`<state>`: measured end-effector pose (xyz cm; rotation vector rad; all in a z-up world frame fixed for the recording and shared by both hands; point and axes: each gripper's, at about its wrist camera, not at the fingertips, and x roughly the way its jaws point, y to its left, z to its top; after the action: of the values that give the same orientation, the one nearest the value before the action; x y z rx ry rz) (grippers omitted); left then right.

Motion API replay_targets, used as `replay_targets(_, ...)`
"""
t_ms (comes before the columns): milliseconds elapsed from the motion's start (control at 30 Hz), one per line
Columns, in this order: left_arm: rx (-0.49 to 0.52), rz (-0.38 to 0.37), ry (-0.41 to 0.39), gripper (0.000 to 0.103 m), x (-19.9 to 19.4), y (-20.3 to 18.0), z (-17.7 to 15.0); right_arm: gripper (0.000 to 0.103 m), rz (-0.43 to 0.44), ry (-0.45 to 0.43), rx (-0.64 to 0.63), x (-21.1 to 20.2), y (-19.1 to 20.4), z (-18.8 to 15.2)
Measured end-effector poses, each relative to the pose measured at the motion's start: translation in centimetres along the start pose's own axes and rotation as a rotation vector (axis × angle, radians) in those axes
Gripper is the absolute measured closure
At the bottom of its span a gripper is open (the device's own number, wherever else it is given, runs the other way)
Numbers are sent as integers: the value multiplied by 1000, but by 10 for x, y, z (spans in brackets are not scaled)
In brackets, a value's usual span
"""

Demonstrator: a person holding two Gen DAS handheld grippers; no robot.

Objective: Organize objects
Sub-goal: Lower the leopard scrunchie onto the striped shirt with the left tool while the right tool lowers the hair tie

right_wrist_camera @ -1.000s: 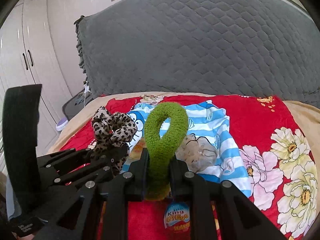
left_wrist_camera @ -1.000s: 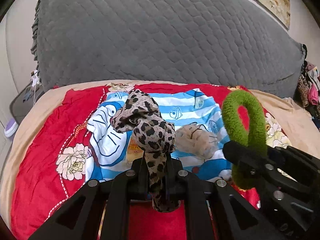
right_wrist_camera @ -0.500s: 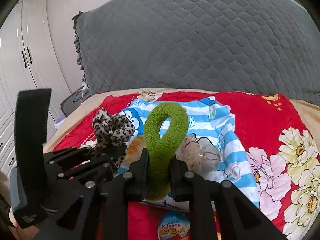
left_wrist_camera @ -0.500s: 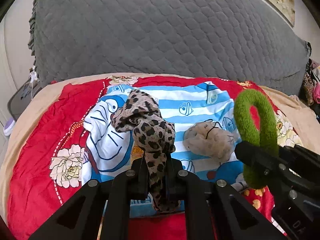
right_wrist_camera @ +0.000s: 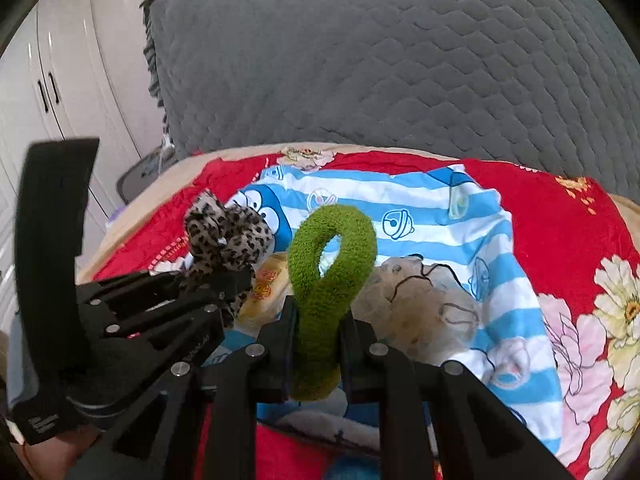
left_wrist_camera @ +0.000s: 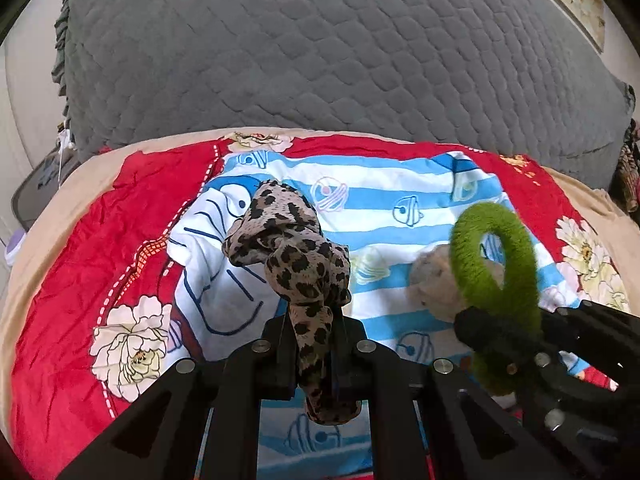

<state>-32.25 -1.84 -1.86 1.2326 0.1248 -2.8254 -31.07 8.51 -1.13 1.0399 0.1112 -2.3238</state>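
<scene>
We have both grippers side by side, angled down over the bed. Our left gripper (left_wrist_camera: 310, 332) has its jaws clamped tight on the leopard-print scrunchie (left_wrist_camera: 292, 256), which sticks up between the fingers with its tail hanging below them. Our right gripper (right_wrist_camera: 318, 320) is pinched closed on the green fuzzy scrunchie (right_wrist_camera: 332, 256), loop standing upright above the fingertips. In the right wrist view the left gripper sits just beside ours on the left, and a bit of hand (right_wrist_camera: 60, 454) shows under its black handle at the lower left corner.
</scene>
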Motion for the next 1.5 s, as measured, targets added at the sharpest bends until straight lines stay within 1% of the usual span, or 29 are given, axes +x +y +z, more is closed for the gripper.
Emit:
replay_targets(133, -21, 13, 28, 92, 15, 9, -1, 85, -17, 36, 4, 17, 0, 3)
replay_targets(200, -12, 23, 37, 92, 22, 10, -3, 85, -22, 51, -5, 24, 0, 2)
replay_targets(267, -15, 32, 37, 92, 26, 13, -4, 85, -42, 72, -19, 32, 0, 1)
replay_targets(367, -28, 38, 36, 92, 30, 16, -5, 85, -38, 91, -1, 39, -2, -3)
replay_targets(467, -28, 29, 37, 91, 31, 18, -5, 85, -41, 104, 14, 43, -4, -6)
replay_targets(500, -30, 31, 34, 88, 31, 19, -4, 85, -42, 107, 15, 45, -5, -6)
replay_targets(600, -46, 39, 34, 87, 34, 22, -4, 85, -44, 119, 20, 46, -6, -9)
replay_targets(700, -31, 58, 34, 87, 36, 22, -4, 85, -44, 123, 28, 47, -8, -11)
replay_targets(800, -42, 64, 36, 87, 38, 25, -4, 85, -49, 127, 25, 49, -7, -11)
replay_targets(933, -53, 69, 91, 86, 49, 29, -8, 85, -52, 135, 25, 52, -7, -12)
replay_targets(1000, -58, 67, 68, 85, 47, 30, -9, 85, -54, 139, 21, 53, -7, -12)
replay_targets(1233, -32, 73, 64, 84, 46, 26, -12, 83, -62, 151, 29, 57, -10, -17)
replay_targets(1367, -44, 66, 70, 84, 46, 29, -12, 82, -60, 155, 41, 57, -11, -17)
replay_targets(1500, -43, 70, 73, 78, 45, 30, -14, 81, -66, 159, 40, 57, -10, -18)
